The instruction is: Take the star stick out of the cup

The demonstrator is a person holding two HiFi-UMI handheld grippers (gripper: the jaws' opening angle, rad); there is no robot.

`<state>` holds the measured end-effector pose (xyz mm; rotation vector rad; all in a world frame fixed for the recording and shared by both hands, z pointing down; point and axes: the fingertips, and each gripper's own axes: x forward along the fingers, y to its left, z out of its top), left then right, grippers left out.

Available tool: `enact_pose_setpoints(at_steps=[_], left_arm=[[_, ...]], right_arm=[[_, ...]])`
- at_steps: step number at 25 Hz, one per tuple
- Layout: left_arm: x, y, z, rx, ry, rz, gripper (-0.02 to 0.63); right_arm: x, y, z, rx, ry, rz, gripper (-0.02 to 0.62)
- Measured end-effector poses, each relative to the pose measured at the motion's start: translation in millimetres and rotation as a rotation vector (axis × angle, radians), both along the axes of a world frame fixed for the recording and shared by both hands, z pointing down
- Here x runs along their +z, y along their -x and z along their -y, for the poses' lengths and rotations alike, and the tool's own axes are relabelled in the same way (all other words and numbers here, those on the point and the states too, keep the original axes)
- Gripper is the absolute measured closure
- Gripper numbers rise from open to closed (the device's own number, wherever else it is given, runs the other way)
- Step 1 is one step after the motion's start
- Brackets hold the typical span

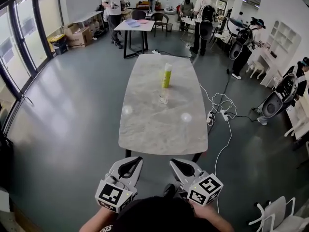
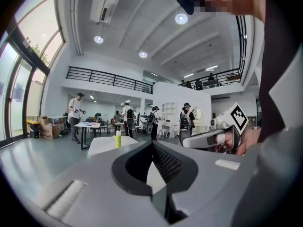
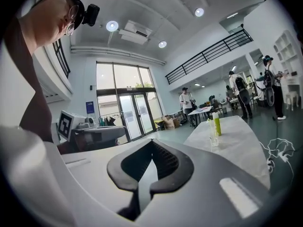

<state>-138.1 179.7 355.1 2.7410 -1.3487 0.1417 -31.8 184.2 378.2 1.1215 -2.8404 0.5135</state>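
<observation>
The left tool [image 1: 135, 161] and right tool [image 1: 175, 163] are held empty with jaws together, short of the counter [image 1: 154, 129]. The cup [image 1: 164, 99] stands mid-counter, near a green bottle [image 1: 166, 75]; the star stick cannot be made out. The approach is judged underway; next, reaching and opening are called for.

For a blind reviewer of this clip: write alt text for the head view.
A long marble-topped table carries a clear cup and, just beyond it, a tall yellow-green bottle. At the bottom edge, the left gripper and right gripper, both shut and empty, point toward the table, short of its near edge. People stand at other tables beyond.
</observation>
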Motion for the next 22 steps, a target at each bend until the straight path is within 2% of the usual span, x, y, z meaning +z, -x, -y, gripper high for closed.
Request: enact_pose_setpoints(at_steps=[7,11,17,22], left_arm=[[-6.8,-70.2,68.5,-0.018,-0.004,0.037,0.606],[-3.4,-102.1,94.1,-0.048,0.022,0.016,0.606],[4.7,-126.6,116.4,-0.096,0.068,-0.033,0.606],[12.3,-126.5,135.5,-0.109,0.091,-0.044,0.606]], right_arm=[[-3.2,-70.6,60.3,-0.045,0.008,0.015,0.581],[0.5,-109.6,83.8,-0.068,0.024,0.015,0.581],[3.8,-125.5,102.3,-0.154,0.024,0.011,0.580],[15.7,-126.1,115.8,-0.169,0.062,0.025,0.580]])
